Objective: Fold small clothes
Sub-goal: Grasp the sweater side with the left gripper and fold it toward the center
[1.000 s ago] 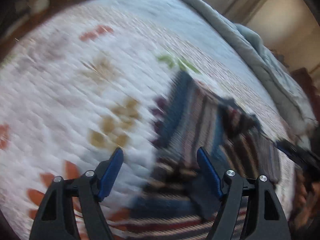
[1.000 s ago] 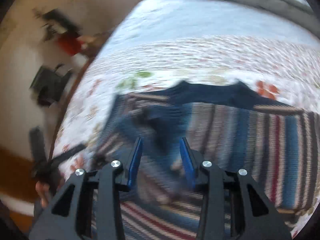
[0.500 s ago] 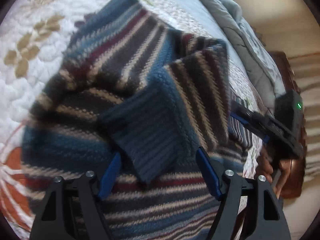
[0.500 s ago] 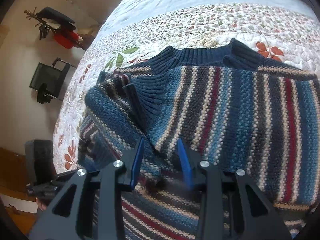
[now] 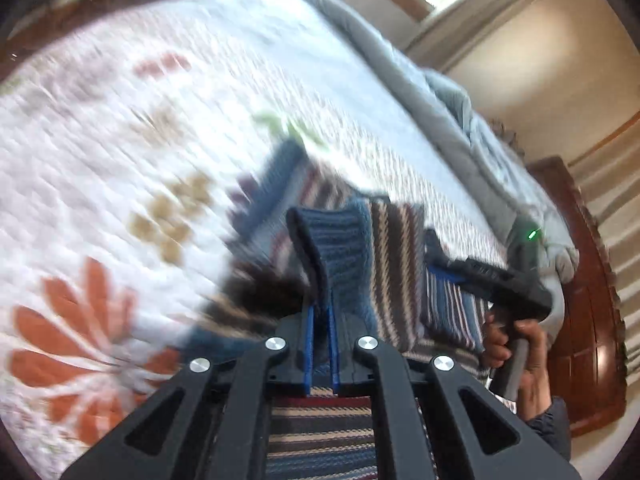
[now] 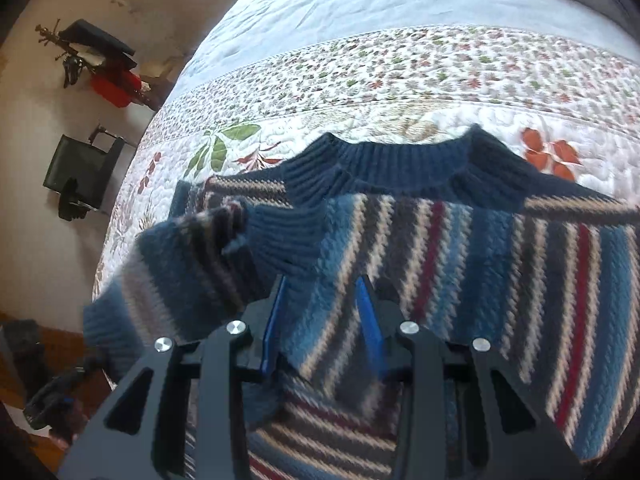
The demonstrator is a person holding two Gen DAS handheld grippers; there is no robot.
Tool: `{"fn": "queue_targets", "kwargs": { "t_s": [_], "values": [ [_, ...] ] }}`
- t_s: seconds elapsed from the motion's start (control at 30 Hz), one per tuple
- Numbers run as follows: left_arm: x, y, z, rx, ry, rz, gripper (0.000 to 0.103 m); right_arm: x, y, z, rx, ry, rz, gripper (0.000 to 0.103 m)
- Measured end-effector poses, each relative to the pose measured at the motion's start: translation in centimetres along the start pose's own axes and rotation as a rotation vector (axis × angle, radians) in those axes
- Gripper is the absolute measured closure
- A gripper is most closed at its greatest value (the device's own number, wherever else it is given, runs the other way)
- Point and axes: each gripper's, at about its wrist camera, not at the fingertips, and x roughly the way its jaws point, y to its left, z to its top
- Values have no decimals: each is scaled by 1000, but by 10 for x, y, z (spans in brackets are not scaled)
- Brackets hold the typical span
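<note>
A striped knit sweater (image 6: 500,248) in blue, cream, brown and red lies on a floral quilt (image 6: 400,64), navy collar at the far side. Its left sleeve is folded across the chest, ribbed navy cuff (image 6: 284,236) uppermost. My left gripper (image 5: 320,312) is shut on the ribbed cuff (image 5: 340,248) and holds it raised off the sweater (image 5: 392,256). My right gripper (image 6: 322,316) is open, its blue pads either side of a fold of the sweater's chest. The right gripper also shows in the left wrist view (image 5: 480,276), in a hand.
The quilt (image 5: 100,152) covers a bed, with a grey blanket (image 5: 460,120) bunched along its far side. A dark wooden bed frame (image 5: 580,280) stands to the right. A black chair (image 6: 80,168) and red bag (image 6: 116,84) sit on the floor beyond the bed's left edge.
My left gripper has closed on the sleeve cuff and lifted it, pulling back from the sweater. My right gripper has stayed open over the chest, shifting slightly.
</note>
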Motion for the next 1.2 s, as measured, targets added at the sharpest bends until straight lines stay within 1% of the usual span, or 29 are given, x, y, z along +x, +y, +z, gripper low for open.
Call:
{"fn": "queue_targets", "kwargs": {
  "t_s": [0.1,0.17,0.23,0.37,0.4,0.43,0.47,0.53,0.57,0.6,0.63,0.7,0.77,0.8,0.87,0.93,0.97,1.03,1.07,1.17,1.2],
  "values": [
    [-33,16,11,1,-59,42,97,13,11,7,-19,22,-14,67],
    [-44,22,16,6,-78,70,97,22,21,10,-34,34,-24,67],
    [-44,23,17,13,-77,90,97,29,31,11,-45,39,-15,67],
    [-42,29,19,2,-75,84,97,38,51,12,-77,49,23,65],
    [-44,31,22,3,-79,83,97,43,56,9,-93,84,45,65],
    [-45,33,25,2,-85,81,97,50,62,3,-120,142,100,64],
    [-49,35,26,-2,-91,77,97,54,66,-2,-143,175,125,64],
    [-56,35,30,-16,-114,66,97,53,72,-12,-196,175,107,64],
    [-59,34,33,-20,-123,56,97,52,70,-14,-187,179,136,64],
    [-61,32,34,-18,-127,48,97,49,63,-14,-132,176,194,64],
    [-63,29,34,-13,-130,40,97,47,55,-13,-78,159,233,64],
    [-64,15,34,16,-129,29,97,44,39,-9,17,131,286,64],
    [-62,-1,34,47,-120,7,96,50,31,-10,38,161,239,65],
    [-59,-13,33,65,-116,-13,96,48,29,-12,28,162,222,68],
    [-51,-34,31,98,-102,-45,95,34,28,-16,-1,137,206,66],
    [-36,-64,27,140,-71,-90,94,7,25,-21,-49,75,158,58],
    [-30,-75,26,151,-60,-106,93,-3,23,-22,-59,55,137,56],
    [-8,-109,19,194,-23,-155,93,-26,12,-28,-73,18,79,56],
    [2,-124,16,212,-10,-182,94,-37,4,-31,-79,7,35,56],
    [28,-163,6,246,37,-237,94,-51,-14,-42,-97,0,-66,56],
    [43,-178,1,253,70,-262,94,-57,-24,-46,-104,-4,-113,56]
  ]
}}
